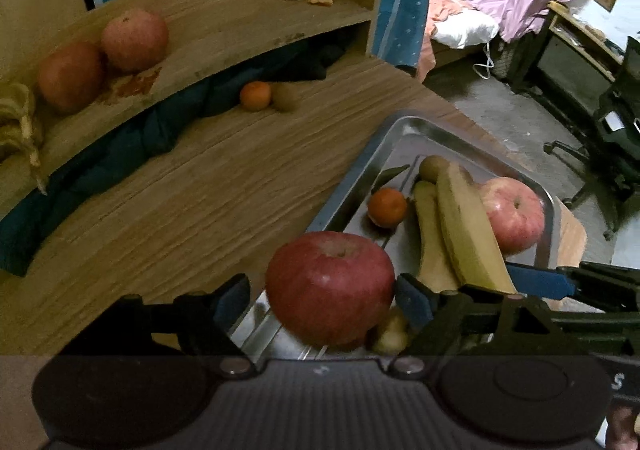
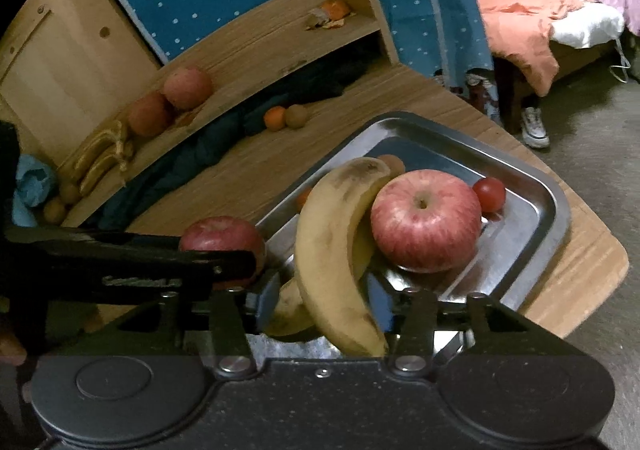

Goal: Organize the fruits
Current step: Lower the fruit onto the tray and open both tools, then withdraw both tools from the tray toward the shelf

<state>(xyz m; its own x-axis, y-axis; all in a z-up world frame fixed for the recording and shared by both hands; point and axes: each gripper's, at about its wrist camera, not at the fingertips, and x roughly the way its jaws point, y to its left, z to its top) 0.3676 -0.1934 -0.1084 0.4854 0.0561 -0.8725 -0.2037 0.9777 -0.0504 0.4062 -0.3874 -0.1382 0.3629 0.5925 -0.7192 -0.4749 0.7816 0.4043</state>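
My left hand-held gripper (image 1: 322, 296) sits at the near corner of the steel tray (image 1: 548, 205), and the dark red apple (image 1: 330, 288) fills the space between its blue pads. The right pad (image 1: 414, 300) looks pressed against the apple's flank; the left pad (image 1: 232, 300) seems to stand a little off the skin, so I judge this as jaws spread around the apple and not yet clamped, though the fisheye makes that gap hard to trust. The apple rests on the tray's near rim, stem up, dead ahead of that gripper.

My right hand-held gripper (image 2: 326, 302) is just beside it. The large banana (image 2: 340, 250) runs straight out between its fingers, long axis pointing away from the camera and curving left at the far tip, its near end low between the pads. I cannot tell whether the pads are biting or only flanking it.

Ahead of the right gripper and to its right lies the striped apple (image 2: 426, 219), touching the banana, with a small tomato (image 2: 489, 193) beyond it. Further ahead and left, across the worktop (image 1: 180, 201), a tangerine (image 1: 256, 95) and kiwi (image 1: 286, 97) sit touching.

For the dark red apple the left hand is plainly the nearer one; I expect the move is simply to close and lift.
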